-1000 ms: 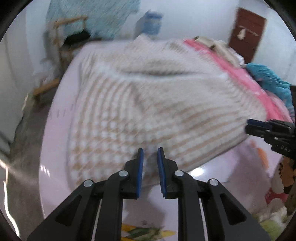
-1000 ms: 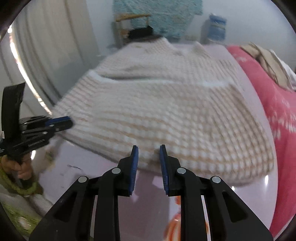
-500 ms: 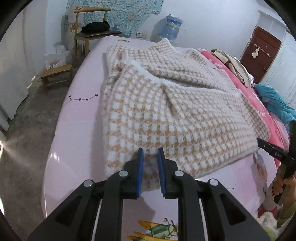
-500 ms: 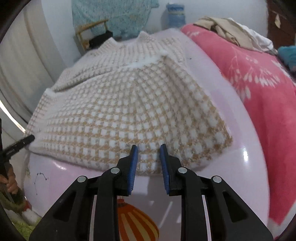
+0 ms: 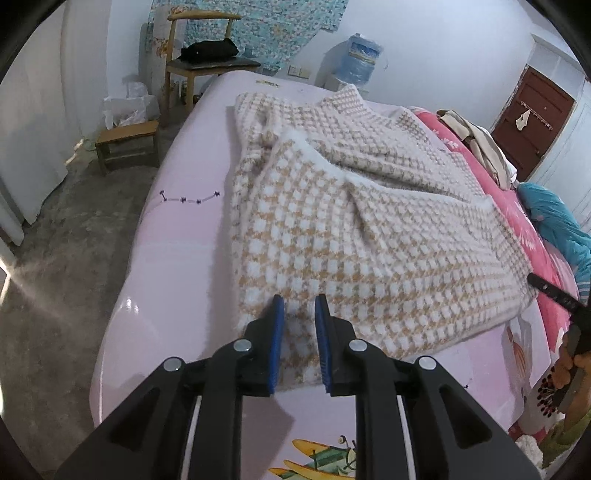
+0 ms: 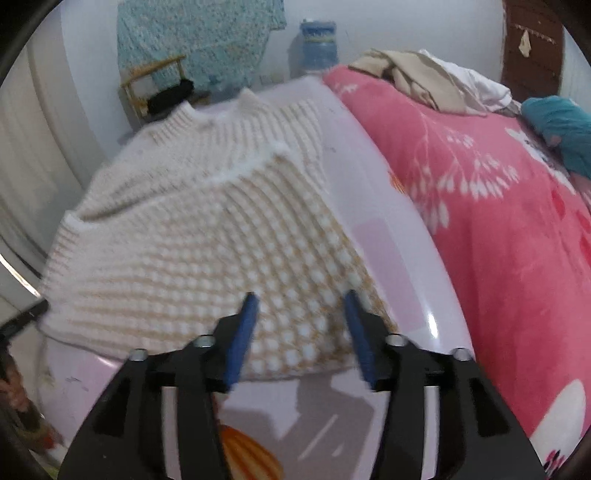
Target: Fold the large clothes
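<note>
So there's this big waffle-knit sweater (image 5: pixel 362 236), cream and tan checks, lying across the near end of a bed (image 5: pixel 177 236) with a pale pink cover. The bottom half is folded up over the top half, so the white fuzzy hem sits partway up the chest and the collar points at the far wall.

Left tongs (image 5: pixel 299 317) are nearly closed, with the sweater's near corner between the blue pads; I can't tell if they're really pinching it or just sitting over it. Right tongs (image 6: pixel 301 306) have just been opening and now stand wide apart over the other near corner, the knit showing between the pads but nothing gripped. That view is pretty smeared.

Stuff around: a pink flowered blanket (image 6: pixel 498 229) runs along the right side of the bed, just beside the sweater, with a heap of beige and white clothes (image 6: pixel 424 79) on it and something teal (image 6: pixel 557 125) further along. Nothing sits on top of the sweater.

Room-wise: a wooden chair (image 5: pixel 199 62) with a black bag (image 5: pixel 208 50) on it at the far end of the bed, a low wooden stool (image 5: pixel 127 142) on the rough concrete floor, a water-cooler bottle (image 5: pixel 360 55) by the wall, a teal flowered cloth (image 5: pixel 258 29) hanging up, and a dark brown door (image 5: pixel 532 122) in the corner.
</note>
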